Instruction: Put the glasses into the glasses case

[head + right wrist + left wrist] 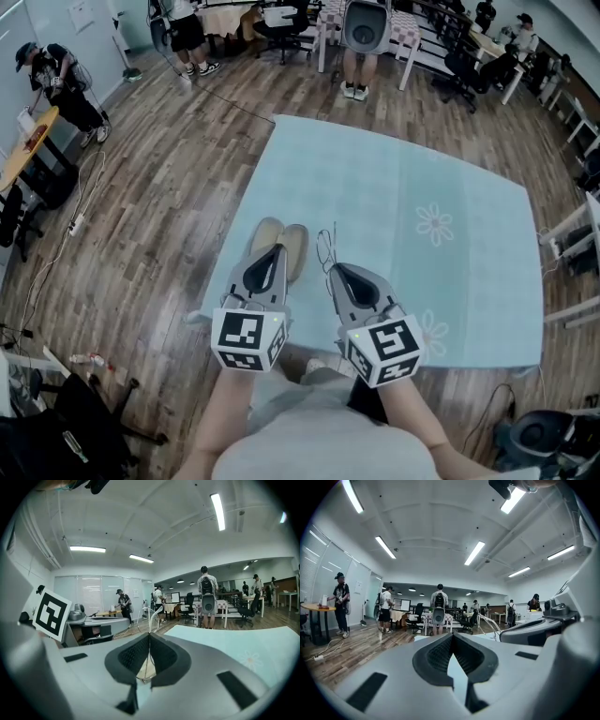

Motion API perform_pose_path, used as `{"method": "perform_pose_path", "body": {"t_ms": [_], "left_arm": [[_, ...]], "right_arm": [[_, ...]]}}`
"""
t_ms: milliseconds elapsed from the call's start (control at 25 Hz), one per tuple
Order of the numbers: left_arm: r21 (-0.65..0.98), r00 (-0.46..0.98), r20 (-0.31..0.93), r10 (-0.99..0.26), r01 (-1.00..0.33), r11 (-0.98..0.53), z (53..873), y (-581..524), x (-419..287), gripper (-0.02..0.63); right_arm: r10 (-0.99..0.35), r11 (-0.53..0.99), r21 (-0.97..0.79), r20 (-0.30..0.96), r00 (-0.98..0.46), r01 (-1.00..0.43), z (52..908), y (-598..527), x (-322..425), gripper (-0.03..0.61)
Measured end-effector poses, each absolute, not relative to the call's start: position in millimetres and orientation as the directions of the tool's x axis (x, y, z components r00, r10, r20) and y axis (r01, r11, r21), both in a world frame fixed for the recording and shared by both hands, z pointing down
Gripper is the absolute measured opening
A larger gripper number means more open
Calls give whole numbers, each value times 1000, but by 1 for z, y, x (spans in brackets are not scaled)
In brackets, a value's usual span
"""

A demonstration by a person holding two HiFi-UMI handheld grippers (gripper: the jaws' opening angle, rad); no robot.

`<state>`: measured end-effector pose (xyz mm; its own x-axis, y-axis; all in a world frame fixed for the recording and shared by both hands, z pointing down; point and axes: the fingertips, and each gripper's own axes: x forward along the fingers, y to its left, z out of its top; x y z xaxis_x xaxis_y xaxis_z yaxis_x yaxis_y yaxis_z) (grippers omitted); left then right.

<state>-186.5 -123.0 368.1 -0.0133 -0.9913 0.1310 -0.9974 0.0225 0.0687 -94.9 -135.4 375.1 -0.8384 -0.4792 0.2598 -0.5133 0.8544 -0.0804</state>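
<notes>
Two closed grippers, glasses in my right one.
My right gripper pinches the glasses by their thin frame. My left gripper, closed and empty, hovers over the open case just left, lengthwise away.

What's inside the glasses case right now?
The open case shows only bare beige lining; the left gripper covers its near end. The glasses are outside, pinched in the right gripper.
</notes>
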Motion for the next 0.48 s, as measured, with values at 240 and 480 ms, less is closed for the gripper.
{"method": "perform_pose_path", "body": {"t_ms": [240, 480], "left_arm": [[58, 51, 152, -987, -997, -42, 372, -136, -211, 6], [60, 123, 165, -979, -992, -115, 377, -147, -227, 6]], "right_arm": [[-529, 822, -80, 262, -807, -564, 373, -142, -120, 12], [-577, 786, -76, 270, -771, -614, 372, -147, -140, 12]]}}
